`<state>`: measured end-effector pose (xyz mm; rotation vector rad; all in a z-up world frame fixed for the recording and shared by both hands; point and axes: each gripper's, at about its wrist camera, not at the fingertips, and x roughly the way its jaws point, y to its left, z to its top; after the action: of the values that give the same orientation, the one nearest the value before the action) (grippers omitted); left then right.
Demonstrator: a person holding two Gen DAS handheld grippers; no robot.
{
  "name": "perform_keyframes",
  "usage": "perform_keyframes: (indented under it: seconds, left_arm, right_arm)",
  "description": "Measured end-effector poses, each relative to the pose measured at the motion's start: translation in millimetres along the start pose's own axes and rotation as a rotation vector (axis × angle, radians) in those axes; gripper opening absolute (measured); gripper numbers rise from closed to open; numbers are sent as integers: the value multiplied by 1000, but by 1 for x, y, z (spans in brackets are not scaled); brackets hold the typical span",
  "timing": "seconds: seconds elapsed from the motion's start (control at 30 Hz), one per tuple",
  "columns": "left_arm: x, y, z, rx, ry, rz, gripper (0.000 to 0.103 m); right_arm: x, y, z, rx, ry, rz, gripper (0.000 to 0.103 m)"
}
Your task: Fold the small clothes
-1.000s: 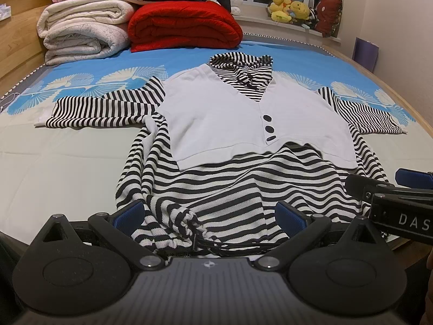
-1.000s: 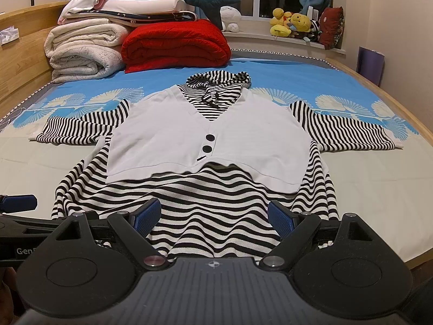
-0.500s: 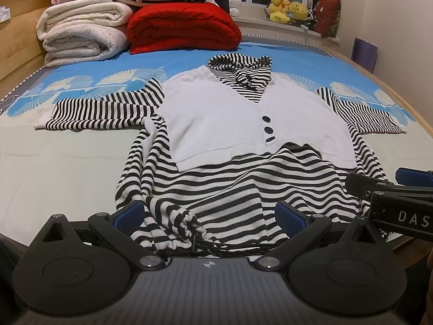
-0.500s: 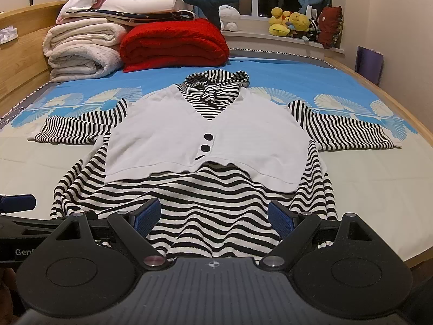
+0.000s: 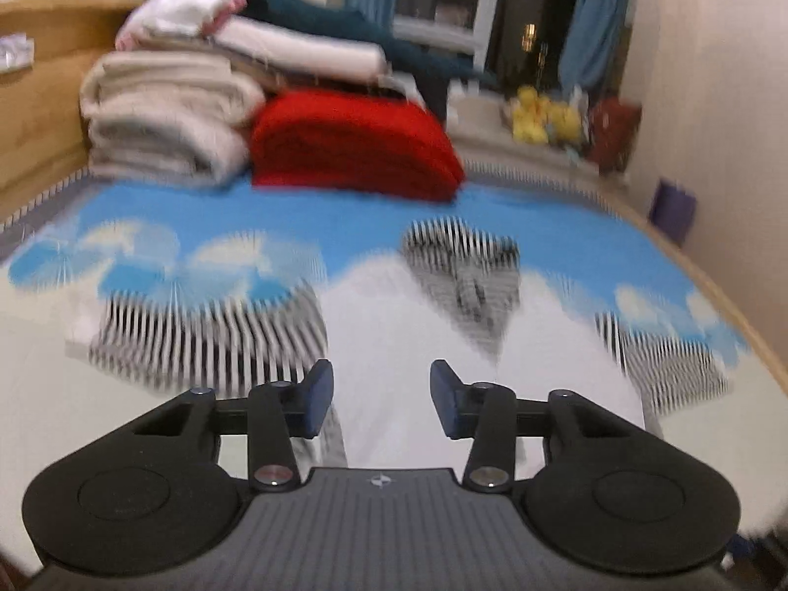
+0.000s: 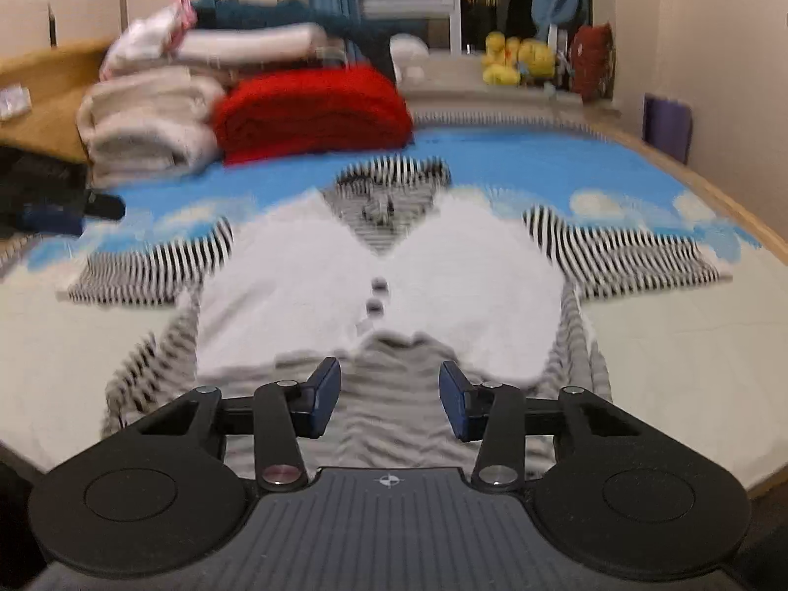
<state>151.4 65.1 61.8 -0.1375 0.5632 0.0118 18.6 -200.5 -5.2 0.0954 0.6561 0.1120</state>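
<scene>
A black-and-white striped hooded top with a white vest front lies spread flat on the bed, sleeves out to both sides. My left gripper hovers above the vest's left part. Its jaws are closing, still apart, and no cloth is pinched between them. In the right wrist view the same garment lies ahead. My right gripper is low over the striped lower part, jaws closing with a gap and nothing held. The left gripper also shows at that view's left edge. Both views are blurred.
Folded pale blankets and a red blanket are stacked at the head of the bed, against a wooden headboard. Yellow plush toys sit on the window sill. The bed's wooden edge runs along the right.
The left gripper has risen and moved forward from the crumpled hem to over the vest. Both grippers' jaws have narrowed from wide open. The right gripper has stayed in place.
</scene>
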Motion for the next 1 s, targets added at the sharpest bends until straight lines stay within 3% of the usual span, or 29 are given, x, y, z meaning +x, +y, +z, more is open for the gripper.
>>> perform_keyframes:
  seconds: [0.17, 0.23, 0.33, 0.5, 0.6, 0.63, 0.73, 0.77, 0.87, 1.0]
  left_arm:
    - [53, 60, 57, -29, -78, -25, 17]
    - [77, 94, 65, -41, -83, -1, 17]
    - [123, 158, 62, -112, -24, 102, 17]
    - [172, 268, 38, -395, 157, 256, 17]
    - [182, 323, 21, -624, 211, 236, 19]
    - [185, 334, 17, -668, 226, 229, 26]
    - [192, 359, 7, -746, 248, 255, 33]
    - [197, 365, 4, -766, 265, 263, 41]
    - [208, 374, -5, -817, 295, 275, 44]
    - [226, 368, -15, -846, 329, 330, 45]
  right_arm:
    - [0, -2, 15, 18, -89, -33, 46]
    - [3, -3, 24, 13, -76, -21, 46]
    - [8, -5, 53, -11, -79, 2, 46]
    - [44, 0, 122, -66, -101, 23, 47]
    - [79, 7, 158, -70, -105, 42, 47]
    - [93, 9, 168, -72, -104, 55, 47]
    - [134, 23, 193, -107, -94, 87, 48]
    - [146, 28, 198, -124, -93, 103, 48]
    - [176, 36, 200, -137, -87, 139, 49]
    - [211, 40, 195, -121, 57, 175, 49]
